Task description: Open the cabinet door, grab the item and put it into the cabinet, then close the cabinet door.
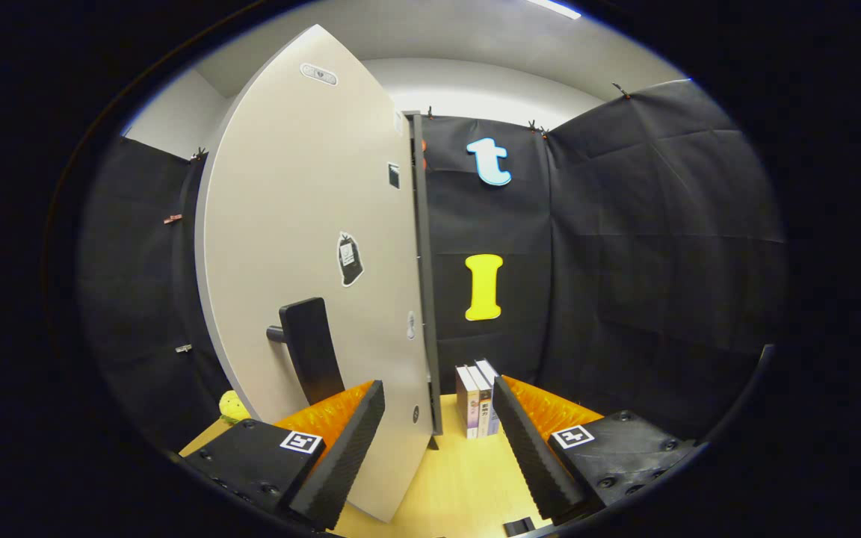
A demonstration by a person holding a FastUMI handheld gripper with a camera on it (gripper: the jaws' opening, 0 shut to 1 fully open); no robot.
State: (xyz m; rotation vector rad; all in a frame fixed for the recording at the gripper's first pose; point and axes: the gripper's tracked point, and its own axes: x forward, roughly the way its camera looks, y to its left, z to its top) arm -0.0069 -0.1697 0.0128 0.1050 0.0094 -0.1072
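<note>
Tool [438, 418] open, holding nothing; we see the door [311, 246] ajar, its lower edge between our fingers, handle [309, 347] just beyond the left one. Books [477, 400] upright on the tabletop [460, 478], ahead near the right finger.

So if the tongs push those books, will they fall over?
Probably. The books stand upright on the wooden table with no visible bookend, so a sideways nudge may topple them. They look stiff, not floppy. The tongs are open, just short of them.
</note>
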